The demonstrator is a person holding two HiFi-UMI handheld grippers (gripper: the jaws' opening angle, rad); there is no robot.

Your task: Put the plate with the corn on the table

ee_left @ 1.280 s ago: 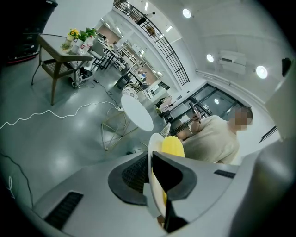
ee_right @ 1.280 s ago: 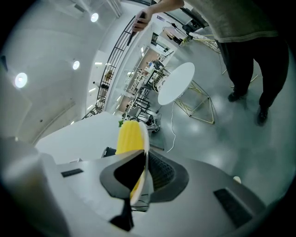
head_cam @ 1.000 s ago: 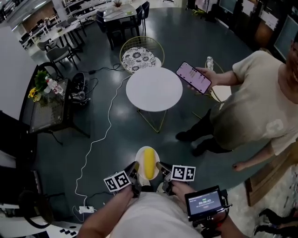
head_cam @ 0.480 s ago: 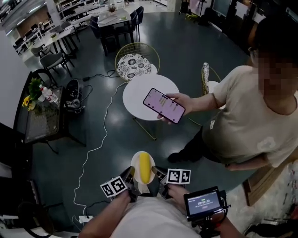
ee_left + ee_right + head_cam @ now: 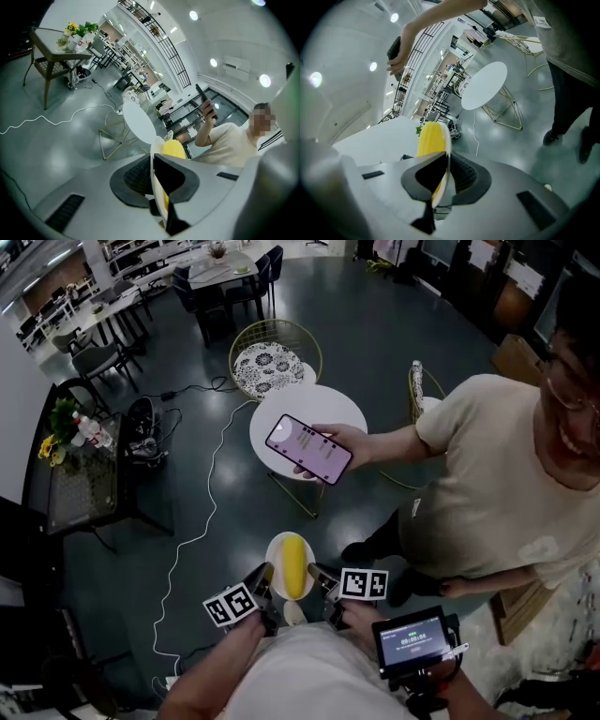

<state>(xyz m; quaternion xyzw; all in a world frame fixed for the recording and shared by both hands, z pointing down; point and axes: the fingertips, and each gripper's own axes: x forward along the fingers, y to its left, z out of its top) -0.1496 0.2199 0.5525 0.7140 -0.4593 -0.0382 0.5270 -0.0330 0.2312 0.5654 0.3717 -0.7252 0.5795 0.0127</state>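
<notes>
A yellow corn cob [image 5: 293, 563] lies on a small white plate [image 5: 272, 559], held level in the air over the dark floor, close to my body. My left gripper [image 5: 265, 579] is shut on the plate's left rim and my right gripper [image 5: 320, 575] on its right rim. In the left gripper view the plate [image 5: 153, 157] shows edge-on between the jaws of the left gripper [image 5: 157, 180], with the corn [image 5: 172, 149] beyond. In the right gripper view the right gripper [image 5: 442, 177] pinches the plate rim [image 5: 447, 152] beside the corn [image 5: 430, 138]. The round white table [image 5: 319, 409] stands ahead, apart from the plate.
A person [image 5: 497, 474] stands at the right, holding a phone [image 5: 309, 448] out over the table's near edge. A gold wire chair [image 5: 272, 357] sits behind the table and another [image 5: 417, 390] at its right. A white cable [image 5: 202, 521] runs across the floor. A glass side table [image 5: 80, 474] stands left.
The person has stepped closer and swung the phone leftward over the table. Both grippers have kept the plate and corn between them.
</notes>
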